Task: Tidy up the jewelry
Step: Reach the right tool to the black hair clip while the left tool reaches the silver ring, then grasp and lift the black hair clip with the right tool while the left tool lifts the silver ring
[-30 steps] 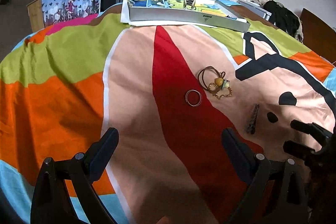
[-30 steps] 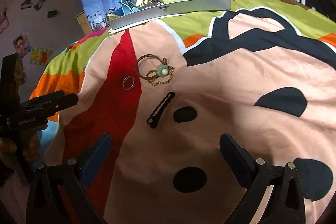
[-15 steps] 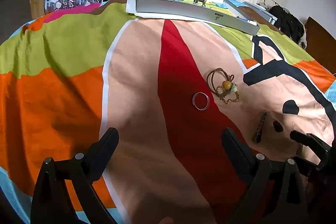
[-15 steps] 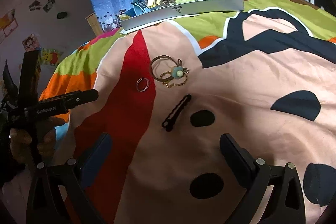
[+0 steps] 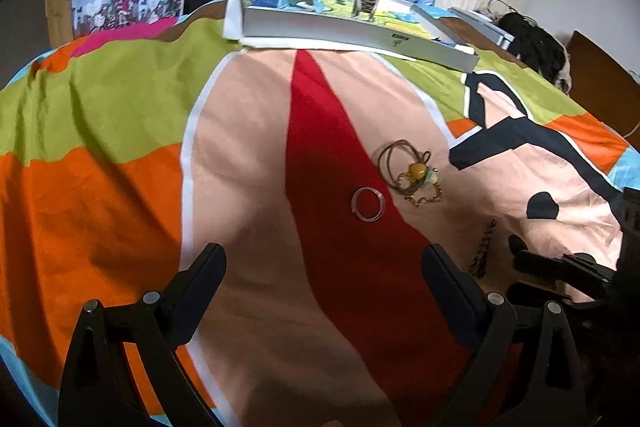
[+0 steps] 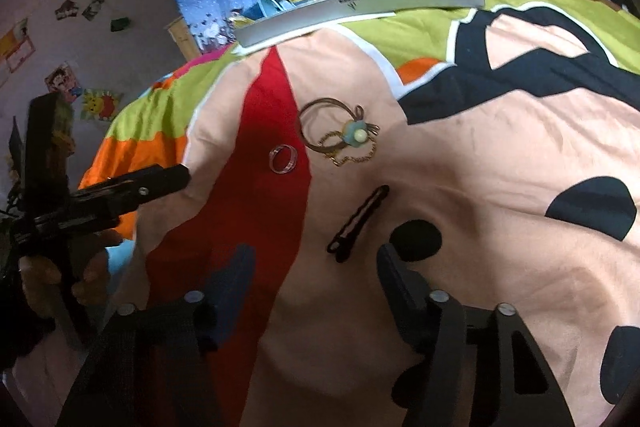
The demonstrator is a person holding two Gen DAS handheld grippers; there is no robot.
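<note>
1. Across the bed, a bright patchwork bedspread (image 5: 120, 155) carries everything; at its far edge sits a long white tray (image 5: 352, 31) with a few bits already inside.
2. Nearer, the right hand-held gripper (image 6: 316, 267) hangs low over the cloth, its jaws spread but fairly narrow, empty, with the black hair clip (image 6: 358, 225) lying just ahead of the gap.
3. Off to the side, the left hand-held gripper (image 5: 324, 267) hovers with jaws spread wide, holding nothing.
4. Beyond the clip lies a brown hair tie (image 6: 332, 127) with a bead charm, tangled with a thin gold chain (image 6: 356, 157).
5. Just beside those, on the red stripe, rests a small clear ring (image 6: 283, 158).
6. To my eye the pick-up of the clip is in hand; next comes lowering the jaws astride it and pinching across its thin body.
</note>
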